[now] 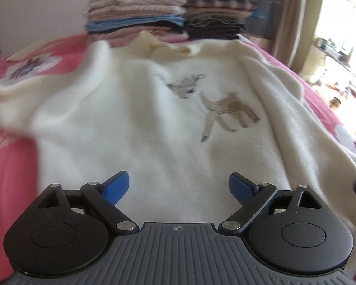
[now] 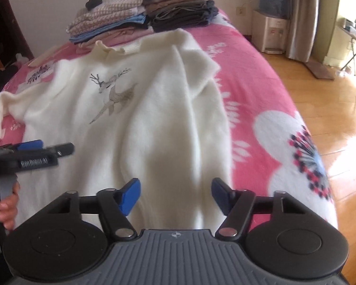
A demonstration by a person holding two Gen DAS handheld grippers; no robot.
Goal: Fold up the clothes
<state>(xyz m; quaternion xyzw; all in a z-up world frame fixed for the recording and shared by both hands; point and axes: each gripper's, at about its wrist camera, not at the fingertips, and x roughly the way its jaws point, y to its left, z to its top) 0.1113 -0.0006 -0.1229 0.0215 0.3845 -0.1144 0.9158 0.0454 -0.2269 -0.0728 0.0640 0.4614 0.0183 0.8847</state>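
A cream sweater with an embroidered deer lies face up on the bed, collar toward the far end. In the right wrist view the sweater has its right sleeve folded over the body and its left sleeve stretched out to the left. My left gripper hovers open over the lower body of the sweater, nothing between its blue pads. My right gripper is open above the hem, with a raised fold of the fabric below the gap. The left gripper shows at the left edge of the right wrist view, held by a hand.
Two stacks of folded clothes sit at the far end of the bed, just beyond the collar. A pink floral blanket covers the bed. The bed's right edge drops to a wooden floor, with a water dispenser by the curtain.
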